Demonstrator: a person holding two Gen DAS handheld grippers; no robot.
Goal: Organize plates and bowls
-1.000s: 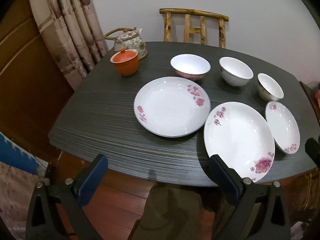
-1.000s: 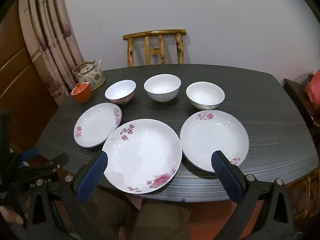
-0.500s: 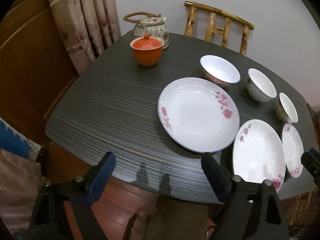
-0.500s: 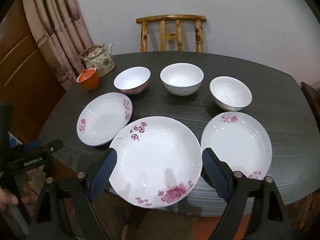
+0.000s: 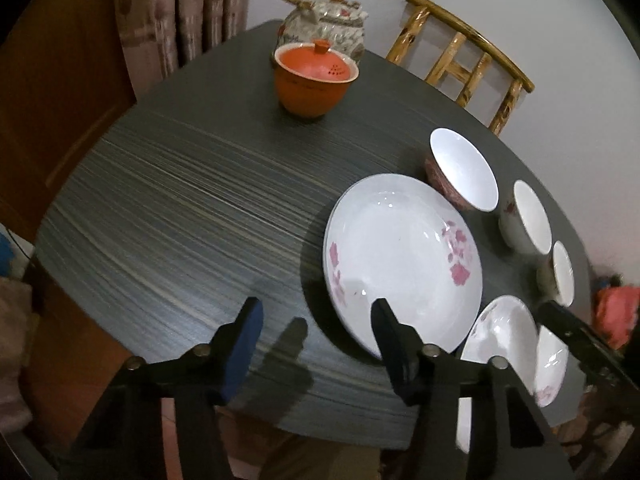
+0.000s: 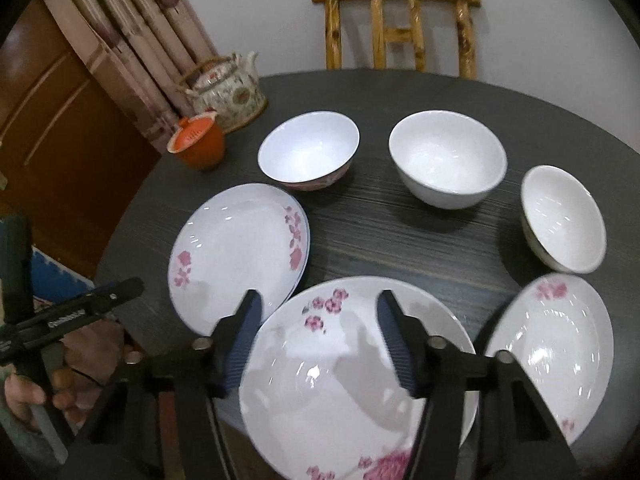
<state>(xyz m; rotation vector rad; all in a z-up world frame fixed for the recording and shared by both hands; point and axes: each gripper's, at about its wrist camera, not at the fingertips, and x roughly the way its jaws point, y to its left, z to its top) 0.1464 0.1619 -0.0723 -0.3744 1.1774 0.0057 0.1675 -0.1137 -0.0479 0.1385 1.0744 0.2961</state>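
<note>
- While both claws are held above the near edge of the dark bench (image 5: 168, 216), their jaws have just been closing, though nothing is pinched yet.
- Left claw (image 5: 316, 316): jaws part open, empty; its right finger is seen over the near rim of the left plate (image 5: 400, 256), its left finger over bare bench. Contact cannot be told.
- Right claw (image 6: 318, 312): jaws part open, empty; framed between them is the far part of the middle plate (image 6: 340, 380), the largest one, with pink flowers.
- Left plate also seen just left of that claw; right plate (image 6: 556, 340) just to its right.
- Three bowls are lined behind the plates: pink-sided bowl (image 6: 308, 152), white bowl (image 6: 448, 158), small bowl (image 6: 564, 218), all upright, apart from each other.
- Orange lidded cup (image 5: 314, 78) and teapot (image 5: 324, 26) are found at the far left corner, a wooden chair (image 6: 398, 32) behind the bench.
- A hand (image 6: 24, 396) gripping the left tool is seen at lower left.
</note>
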